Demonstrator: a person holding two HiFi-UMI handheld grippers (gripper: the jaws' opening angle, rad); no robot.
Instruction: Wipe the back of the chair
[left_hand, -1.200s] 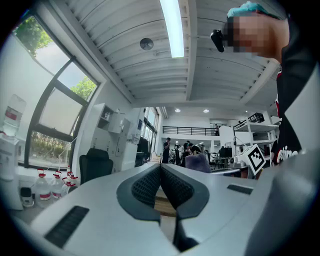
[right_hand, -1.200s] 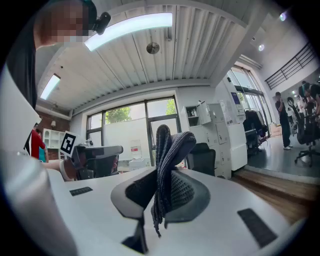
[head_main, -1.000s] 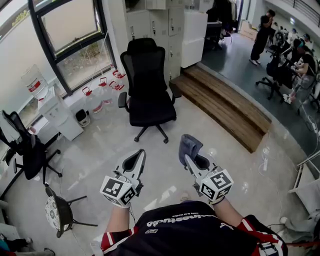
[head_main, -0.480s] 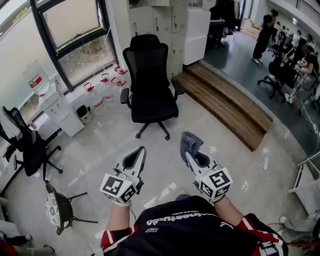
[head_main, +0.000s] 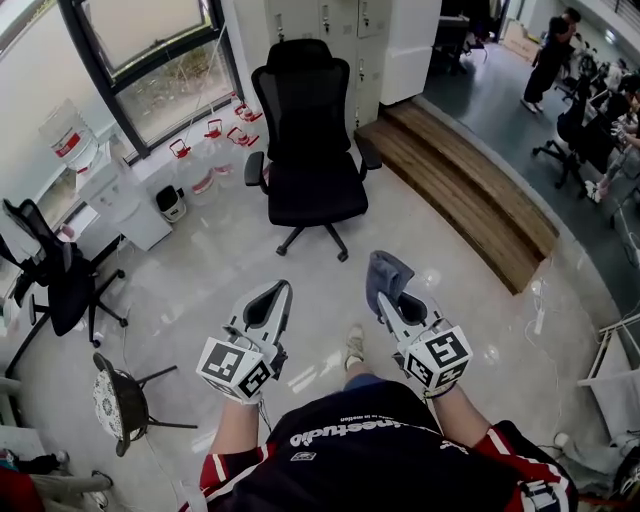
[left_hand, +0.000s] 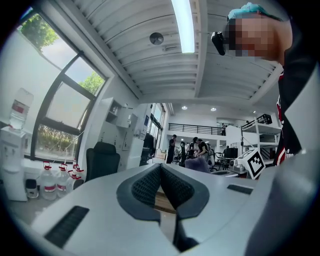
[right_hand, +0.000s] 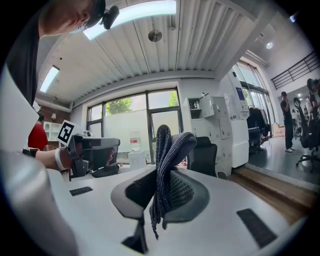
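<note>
The chair (head_main: 305, 130), a black office chair with a tall mesh back and headrest, is seen standing on the pale floor (head_main: 200, 290) toward its far edge, close to the window (head_main: 150, 60) and the white lockers, with the seat turned toward the person. A wooden step (head_main: 460, 190) is seen running along the floor's right edge, just beside the chair's right armrest. A white water dispenser (head_main: 110, 195) is placed at the left edge under the window. A second black chair (head_main: 50, 280) is seen further down that edge.

Both grippers are held low at the near edge, in front of the person's chest and well apart from the chair. The left gripper (head_main: 268, 305) is seen with its jaws brought together at the tips and nothing held between them. The right gripper (head_main: 385, 300) is clamped on a folded grey-blue cloth (head_main: 383, 275), which sticks up past the jaw tips. A short end of it hangs below them in the right gripper view.

The task is judged to be at its very beginning. The cloth is already in hand, so the wiping tool is ready. No contact with the chair has been made, and no part of the backrest appears to have been wiped. What is left is the whole of the work: the chair is to be approached, the cloth is to be brought against the backrest, and the surface is to be rubbed over. Which face of the back is meant cannot be told; only the front face is shown.
</note>
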